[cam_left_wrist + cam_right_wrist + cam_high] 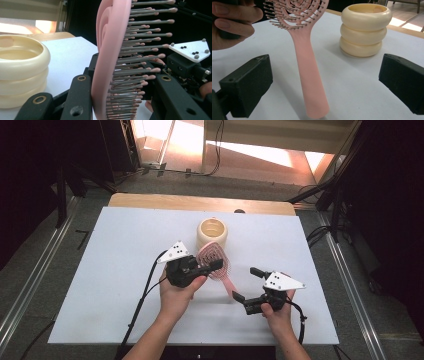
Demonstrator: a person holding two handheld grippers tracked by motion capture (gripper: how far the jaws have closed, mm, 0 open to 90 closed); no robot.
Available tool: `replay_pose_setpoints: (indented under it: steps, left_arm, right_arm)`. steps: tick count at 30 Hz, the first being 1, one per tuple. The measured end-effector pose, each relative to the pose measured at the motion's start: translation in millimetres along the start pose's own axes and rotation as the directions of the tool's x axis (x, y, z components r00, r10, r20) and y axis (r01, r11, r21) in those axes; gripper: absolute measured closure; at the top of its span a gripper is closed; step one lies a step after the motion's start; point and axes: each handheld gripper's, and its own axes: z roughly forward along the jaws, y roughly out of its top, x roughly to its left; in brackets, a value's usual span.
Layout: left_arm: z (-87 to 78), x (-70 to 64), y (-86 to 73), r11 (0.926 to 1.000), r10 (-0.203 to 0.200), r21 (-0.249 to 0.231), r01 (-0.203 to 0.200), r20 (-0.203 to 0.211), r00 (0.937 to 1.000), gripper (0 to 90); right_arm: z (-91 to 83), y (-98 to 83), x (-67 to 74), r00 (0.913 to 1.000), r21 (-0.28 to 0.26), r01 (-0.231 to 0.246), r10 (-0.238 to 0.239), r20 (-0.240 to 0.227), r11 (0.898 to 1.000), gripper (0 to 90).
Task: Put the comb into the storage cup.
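Two grippers frame the pink hairbrush (218, 262): the left gripper (212, 266) clamps its head just near the cream holder (212, 233), handle slanting near-right toward the right gripper (246, 284), whose spread, empty jaws flank it

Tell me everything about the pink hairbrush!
The pink hairbrush looks like smooth plastic. Its head has swirly open slots and many grey bristles with rounded pink tips. A long, plain handle runs down towards the white table; whether its end touches the table is unclear. The left hand-held gripper is shut on the brush's head, holding it tilted. The cream ringed pot stands just behind it. The right hand-held gripper is open, near the handle.
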Motion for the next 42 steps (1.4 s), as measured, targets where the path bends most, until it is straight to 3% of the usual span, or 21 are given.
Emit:
replay_pose_setpoints:
  steps: [3,16,42]
  left_arm:
    - [-1.5,1.4,2.1,1.0,-0.001,-0.01,0.001,-0.004,1.0,65.1]
    - [-6.8,5.6,8.8,0.9997,0.012,-0.023,-0.013,-0.028,0.9995,65.1]
    - [-14.9,12.9,22.3,0.9984,0.014,-0.055,-0.016,-0.049,0.9987,65.0]
  right_arm:
    - [-3.2,-1.6,-2.6,0.9993,-0.002,-0.001,0.001,0.039,1.0,0.0]
    - [-19.4,-10.7,-21.3,0.9954,-0.017,-0.021,0.022,0.093,1.0,0.0]
    - [-44.6,-28.0,-46.6,0.9898,-0.034,-0.029,0.033,0.139,0.999,0.0]
